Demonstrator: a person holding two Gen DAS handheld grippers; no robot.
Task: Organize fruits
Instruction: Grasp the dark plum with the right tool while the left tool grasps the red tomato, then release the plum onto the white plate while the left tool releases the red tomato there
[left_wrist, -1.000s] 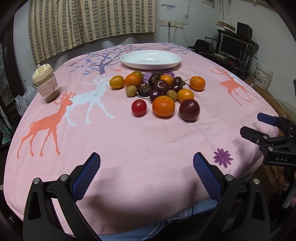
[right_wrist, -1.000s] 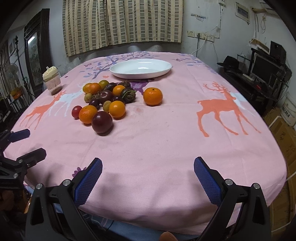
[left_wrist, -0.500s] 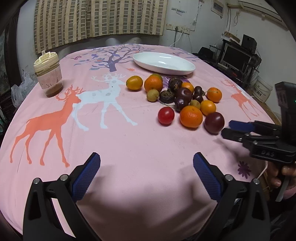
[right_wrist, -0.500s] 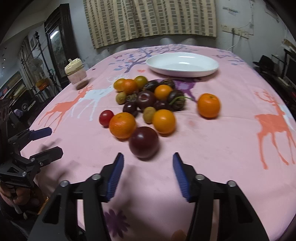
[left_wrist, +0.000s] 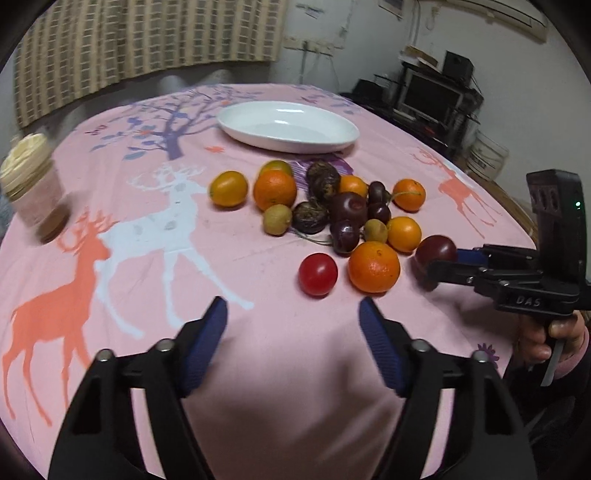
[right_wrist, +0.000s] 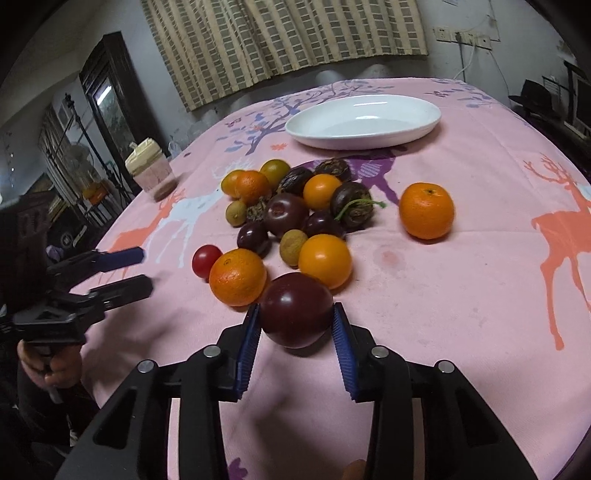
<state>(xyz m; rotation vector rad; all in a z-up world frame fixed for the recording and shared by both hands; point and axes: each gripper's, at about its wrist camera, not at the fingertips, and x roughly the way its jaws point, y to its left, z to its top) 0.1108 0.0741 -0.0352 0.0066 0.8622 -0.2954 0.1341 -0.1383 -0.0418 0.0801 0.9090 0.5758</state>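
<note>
A pile of fruit lies mid-table: oranges, dark plums, small green-brown fruits and a red tomato. A white plate stands empty behind the pile; it also shows in the right wrist view. My right gripper has its blue pads on both sides of a large dark plum at the pile's near edge, touching or nearly so; the plum rests on the cloth. From the left wrist view that plum sits between the right fingers. My left gripper is open and empty, short of the tomato.
A pink deer-print cloth covers the table. A lidded jar stands at the far left. One orange sits apart to the right of the pile. Shelves with a monitor stand beyond the right edge.
Both grippers moved forward toward the fruit. The right one narrowed around the large dark plum. The left one narrowed somewhat and came close to the tomato.
</note>
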